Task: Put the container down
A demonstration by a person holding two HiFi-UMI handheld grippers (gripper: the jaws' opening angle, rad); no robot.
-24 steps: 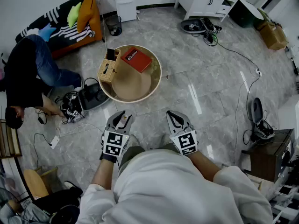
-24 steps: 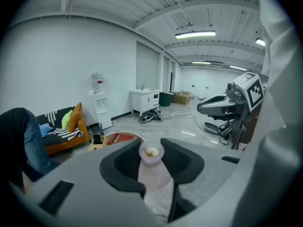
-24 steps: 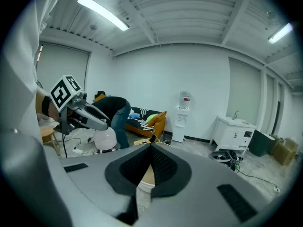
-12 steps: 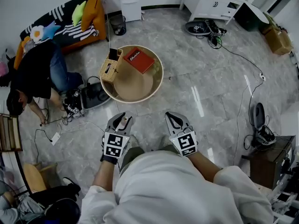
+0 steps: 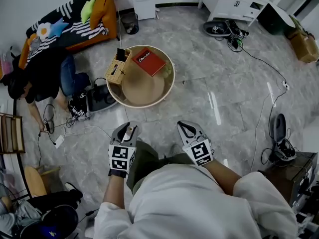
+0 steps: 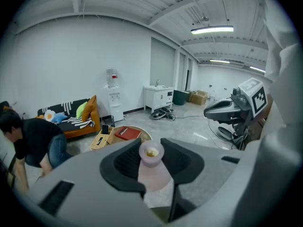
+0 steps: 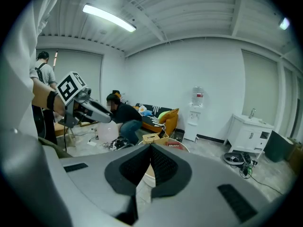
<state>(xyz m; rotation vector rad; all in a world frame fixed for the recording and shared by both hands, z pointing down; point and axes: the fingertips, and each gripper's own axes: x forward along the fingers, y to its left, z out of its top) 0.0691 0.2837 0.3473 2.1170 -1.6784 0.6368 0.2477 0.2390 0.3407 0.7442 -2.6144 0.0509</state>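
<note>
Head view: the whole room has slid a little in the picture. More of the sofa (image 5: 75, 24) shows now, so the wearer has turned or stepped a bit.
Person: the person (image 5: 37, 76) crouching on the floor (image 5: 224, 83) has moved further left, away from the table (image 5: 142, 91).
Tongs: both hang in about the same spot as a second ago, low and close to the wearer's body.
Left tongs: the left gripper (image 5: 125, 129) holds the container (image 6: 152, 167), a pale pink bottle. It stands upright between the jaws, and the grip has not changed.
Right tongs: the right gripper (image 5: 188, 128) has its tips close together, with nothing in them.
What it means: the container is up in the air above the floor, well apart from the table. I think the putting down has not begun, and the wearer is only getting to a spot.
Floor: grey, shiny stone with cables (image 5: 259, 66) lying on it.
Table: round, low and tan, with a bare middle. That looks like room for the bottle.
On the table: a red book (image 5: 148, 61) at the far edge and a basket (image 5: 115, 69) at the left edge.
</note>
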